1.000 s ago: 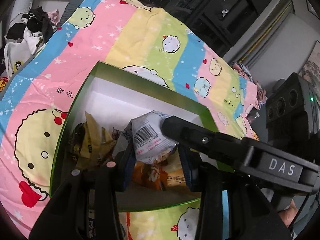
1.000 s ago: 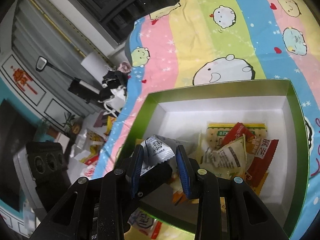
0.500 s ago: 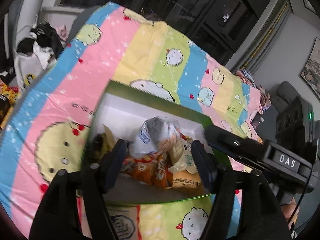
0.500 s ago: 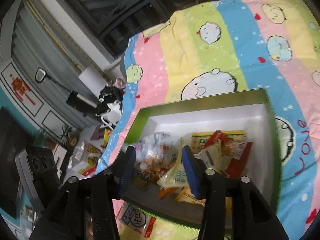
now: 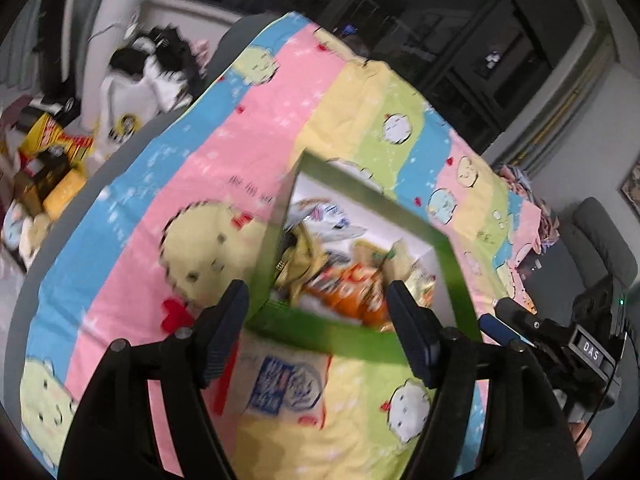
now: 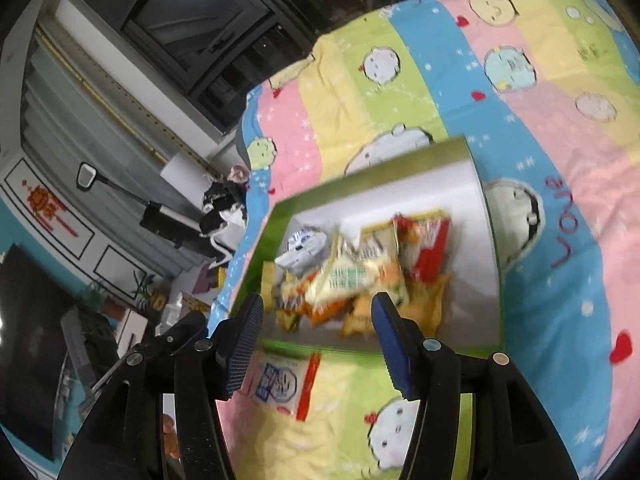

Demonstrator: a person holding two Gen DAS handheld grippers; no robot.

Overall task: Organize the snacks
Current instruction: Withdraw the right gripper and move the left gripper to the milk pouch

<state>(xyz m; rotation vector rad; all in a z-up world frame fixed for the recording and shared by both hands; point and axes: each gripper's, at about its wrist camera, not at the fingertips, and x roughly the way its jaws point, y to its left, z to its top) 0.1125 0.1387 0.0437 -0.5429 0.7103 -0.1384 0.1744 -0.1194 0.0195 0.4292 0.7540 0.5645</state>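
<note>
A green box (image 5: 352, 338) (image 6: 490, 220) with a white inside lies on the bed and holds several snack packets, among them a silver one (image 6: 302, 246) and an orange one (image 5: 352, 292). My left gripper (image 5: 316, 304) hangs in front of the box's near wall. Its jaws are opening and no packet is between them. My right gripper (image 6: 318, 312) is back from the same wall, jaws also opening and empty. A white and blue packet (image 5: 280, 380) (image 6: 280, 384) lies on the blanket just in front of the box, below both grippers. Both views are blurred.
A striped cartoon blanket (image 5: 224, 168) (image 6: 540, 128) covers the bed. Clothes and yellow bags (image 5: 52, 148) pile up beside the bed's left edge. The right gripper's body (image 5: 592, 356) shows at the right of the left wrist view, with a grey seat (image 5: 604, 240) behind it.
Both grippers held a silver packet over the box; they let go, the packets now lie in it. Both jaws widened and both grippers pulled back from the box.
</note>
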